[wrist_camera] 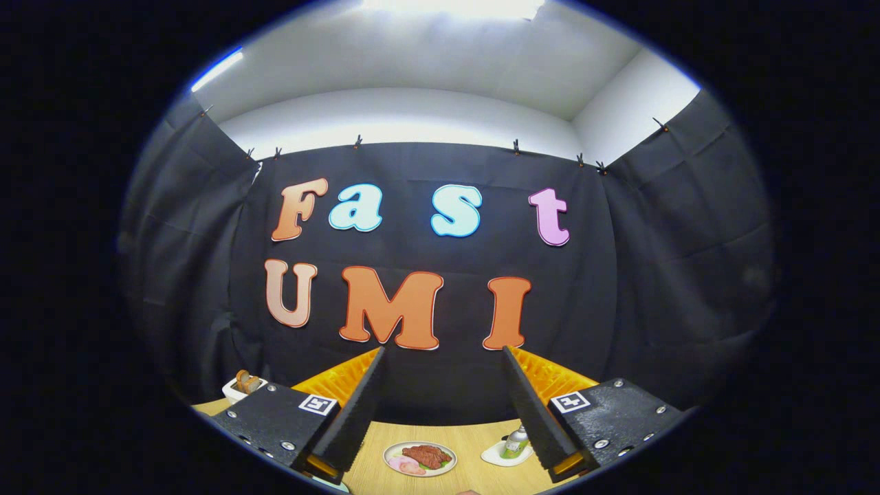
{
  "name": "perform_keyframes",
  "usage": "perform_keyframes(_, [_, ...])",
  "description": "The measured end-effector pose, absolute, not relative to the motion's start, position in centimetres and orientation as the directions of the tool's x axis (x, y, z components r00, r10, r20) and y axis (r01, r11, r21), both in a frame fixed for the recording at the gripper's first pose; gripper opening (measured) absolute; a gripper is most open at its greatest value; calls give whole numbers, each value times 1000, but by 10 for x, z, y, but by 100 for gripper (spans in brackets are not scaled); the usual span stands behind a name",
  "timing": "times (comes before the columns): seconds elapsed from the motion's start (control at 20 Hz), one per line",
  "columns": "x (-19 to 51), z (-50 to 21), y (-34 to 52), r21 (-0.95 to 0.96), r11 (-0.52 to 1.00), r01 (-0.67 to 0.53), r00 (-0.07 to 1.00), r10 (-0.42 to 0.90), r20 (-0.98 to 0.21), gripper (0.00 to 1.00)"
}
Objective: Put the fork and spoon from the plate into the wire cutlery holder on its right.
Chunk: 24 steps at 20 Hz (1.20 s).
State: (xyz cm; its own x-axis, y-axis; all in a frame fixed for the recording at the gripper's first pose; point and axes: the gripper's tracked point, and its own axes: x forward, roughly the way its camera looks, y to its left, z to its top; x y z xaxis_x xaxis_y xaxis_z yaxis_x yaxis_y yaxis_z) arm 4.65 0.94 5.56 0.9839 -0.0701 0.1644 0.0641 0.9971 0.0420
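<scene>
My gripper [443, 357] is held high and level, facing the booth's back wall, with its two fingers spread wide and nothing between them. Far below, between the fingers, a white plate [420, 458] with a piece of meat and pink slices lies on the wooden table [474, 447]. I cannot make out a fork or a spoon on it from here. No wire cutlery holder can be made out.
A small white dish [507, 454] with a green-labelled bottle [514, 443] stands to the right of the plate. At the table's far left sits a white tray [237, 392] with brown items. Black cloth walls close the booth behind and on both sides.
</scene>
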Motion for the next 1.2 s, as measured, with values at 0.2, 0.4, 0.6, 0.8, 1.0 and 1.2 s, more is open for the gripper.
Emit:
perform_keyframes(0.2, [57,48,25,65,997,30,985,-41,167,97])
perform_keyframes(0.4, [57,35,32,64,998,-2,990,-7,140,97])
perform_keyframes(0.6, [58,34,32,36,999,7,990,-12,142,97])
perform_keyframes(0.8, [56,36,34,28,1000,6,988,-11,155,97])
perform_keyframes(1.0, [53,37,35,23,1000,14,987,-17,160,97])
perform_keyframes(1.2, [47,37,36,12,1000,21,987,-23,158,97])
